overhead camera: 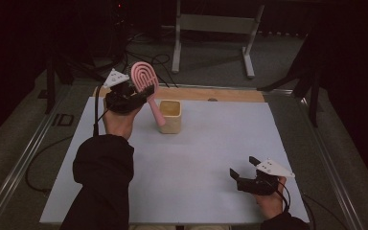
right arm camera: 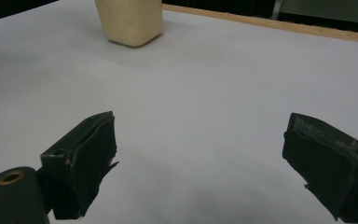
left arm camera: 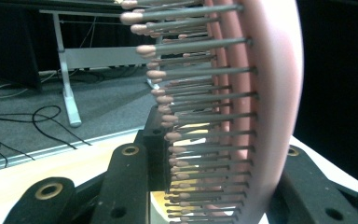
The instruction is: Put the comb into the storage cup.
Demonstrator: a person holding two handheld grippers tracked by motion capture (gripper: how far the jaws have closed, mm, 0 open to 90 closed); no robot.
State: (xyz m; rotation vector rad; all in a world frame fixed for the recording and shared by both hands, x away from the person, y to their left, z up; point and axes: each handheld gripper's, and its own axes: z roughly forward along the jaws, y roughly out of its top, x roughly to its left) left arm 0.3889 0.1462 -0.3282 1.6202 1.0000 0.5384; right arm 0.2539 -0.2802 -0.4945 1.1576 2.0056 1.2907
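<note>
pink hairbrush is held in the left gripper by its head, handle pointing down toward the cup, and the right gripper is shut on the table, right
Not quite: the right gripper is open, fingers wide apart with nothing between them, as the right gripper view shows. The rest holds: the left gripper holds the pink hairbrush by its head, handle pointing down toward the cup.

The left gripper (overhead camera: pixel 141 91) is raised, its jaws clamped. The right gripper (overhead camera: pixel 243 167) rests low, jaws spread wide apart.
</note>
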